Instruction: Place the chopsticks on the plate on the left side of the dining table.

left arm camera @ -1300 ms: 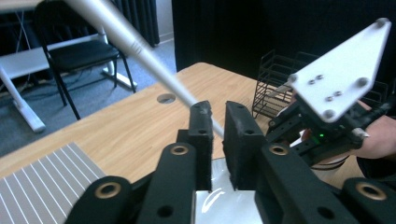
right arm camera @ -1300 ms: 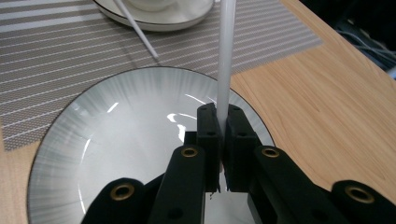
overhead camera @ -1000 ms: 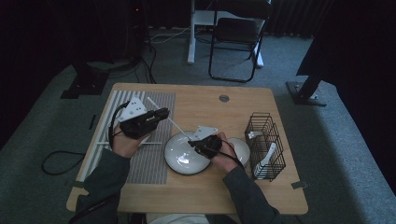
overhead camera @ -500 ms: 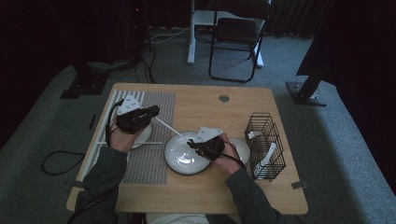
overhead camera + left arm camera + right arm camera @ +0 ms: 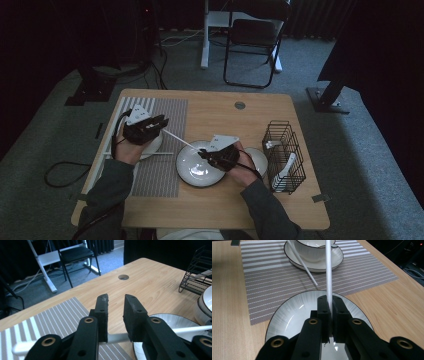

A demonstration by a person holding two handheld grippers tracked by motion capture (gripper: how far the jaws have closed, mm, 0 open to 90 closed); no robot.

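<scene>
A long white chopstick [image 5: 181, 141] spans the gap between my two grippers. My right gripper [image 5: 202, 153] is shut on its near end [image 5: 328, 277] above a round white plate [image 5: 292, 315]. My left gripper [image 5: 163, 124] hovers over a bowl on a saucer [image 5: 152, 145] on the striped placemat [image 5: 165, 175]. Its jaws have just been opening. In the left gripper view the left gripper [image 5: 116, 298] stands apart with the chopstick [image 5: 117, 337] crossing loosely between the jaws. A second chopstick [image 5: 304, 265] leans from the saucer [image 5: 337, 257] onto the mat.
A black wire basket [image 5: 285, 150] with a white spoon [image 5: 286, 167] stands at the table's right. A small bowl [image 5: 260, 159] sits between it and the plate [image 5: 192, 172]. A round cable hole [image 5: 240, 105] is in the far tabletop. A chair [image 5: 252, 35] stands beyond.
My left gripper has shifted a little left and down towards the bowl, and its jaws have parted around the chopstick. The right gripper has stayed put, still clamped on the chopstick.
</scene>
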